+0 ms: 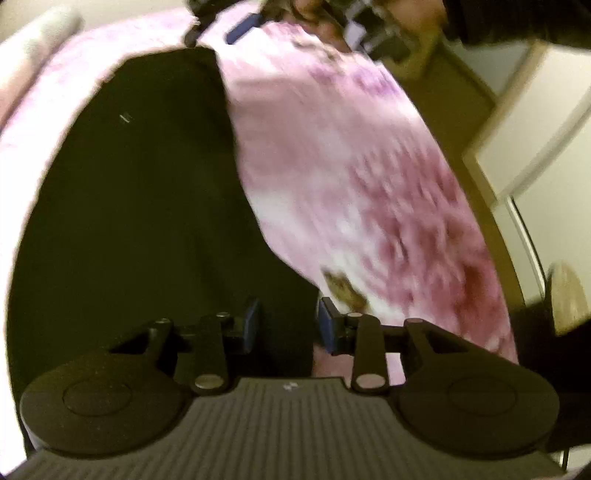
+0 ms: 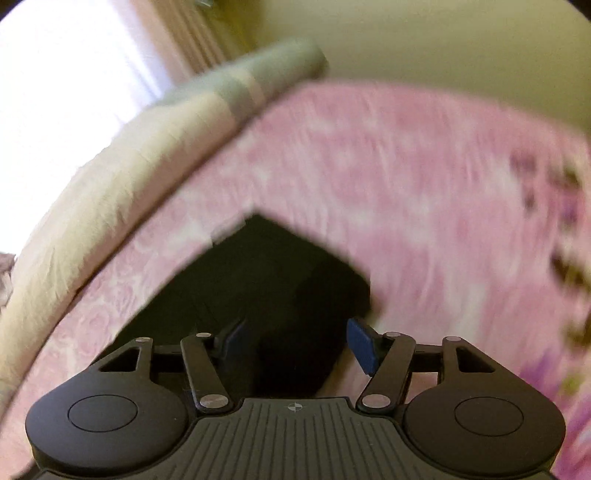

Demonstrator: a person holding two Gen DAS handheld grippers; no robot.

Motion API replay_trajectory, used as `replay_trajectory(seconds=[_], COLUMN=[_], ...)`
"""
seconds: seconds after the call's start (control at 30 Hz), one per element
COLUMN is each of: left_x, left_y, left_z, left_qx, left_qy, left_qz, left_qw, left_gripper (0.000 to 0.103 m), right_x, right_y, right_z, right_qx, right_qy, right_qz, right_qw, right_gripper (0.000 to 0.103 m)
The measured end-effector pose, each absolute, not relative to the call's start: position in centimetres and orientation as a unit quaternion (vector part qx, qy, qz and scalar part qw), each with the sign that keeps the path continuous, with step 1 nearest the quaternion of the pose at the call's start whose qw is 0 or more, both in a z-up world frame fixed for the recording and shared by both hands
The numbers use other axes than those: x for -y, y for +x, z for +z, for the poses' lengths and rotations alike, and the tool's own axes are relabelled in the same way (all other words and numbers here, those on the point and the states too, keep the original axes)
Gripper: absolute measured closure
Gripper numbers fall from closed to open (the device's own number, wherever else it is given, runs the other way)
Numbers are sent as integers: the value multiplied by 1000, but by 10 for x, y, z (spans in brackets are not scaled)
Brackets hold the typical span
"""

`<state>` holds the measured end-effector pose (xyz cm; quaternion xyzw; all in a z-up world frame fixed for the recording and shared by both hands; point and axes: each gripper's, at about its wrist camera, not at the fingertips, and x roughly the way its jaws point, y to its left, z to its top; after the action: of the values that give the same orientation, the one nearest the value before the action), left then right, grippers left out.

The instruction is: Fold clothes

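A black garment (image 1: 147, 206) lies flat on a pink flowered bedspread (image 1: 351, 206). In the left wrist view my left gripper (image 1: 288, 325) is open over the garment's near edge, with nothing between the blue pads. The right gripper (image 1: 236, 26) shows at the garment's far corner, held by a hand. In the right wrist view my right gripper (image 2: 299, 345) is open just above a corner of the black garment (image 2: 273, 273), with the cloth below the gap. Both views are motion-blurred.
A cream and grey bolster (image 2: 122, 155) runs along the bedspread's (image 2: 424, 192) far side by a bright curtained window (image 2: 74, 74). A wooden bed edge (image 1: 506, 236) and a pale cupboard (image 1: 546, 122) stand to the right.
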<state>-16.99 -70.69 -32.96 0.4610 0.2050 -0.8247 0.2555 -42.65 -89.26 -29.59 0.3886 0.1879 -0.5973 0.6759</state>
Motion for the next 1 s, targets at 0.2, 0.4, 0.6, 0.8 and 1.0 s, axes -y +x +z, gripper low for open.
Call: replay_trajectory(seconds=[0.2,0.4,0.6,0.8,1.0], left_x=[745,746,745,737,695], left_y=[-173,-189,-187,-176,-118], left_z=[-349,-377,-381,-368,-365], left_qx=[-223,-225,-231,-230,-262], left_qy=[463,485,478,475,474], left_qz=[-792,-777,-777,-773,-731], left_qw=[330,332,338,352,414], left_gripper=[74,74,73,72,69], right_x=[969,1028,1036,988,885], right_y=[-405,-367,-380,-385,-347], right_z=[-303,-356,-366,-326,-308], right_qx=[-234,-322,-316,-283,-288], right_qy=[348,353,348,293,243], right_qz=[-534,-479,-474,-533,-466], right_qw=[734,736,745,742,800], right_gripper=[40,82,82,25,25])
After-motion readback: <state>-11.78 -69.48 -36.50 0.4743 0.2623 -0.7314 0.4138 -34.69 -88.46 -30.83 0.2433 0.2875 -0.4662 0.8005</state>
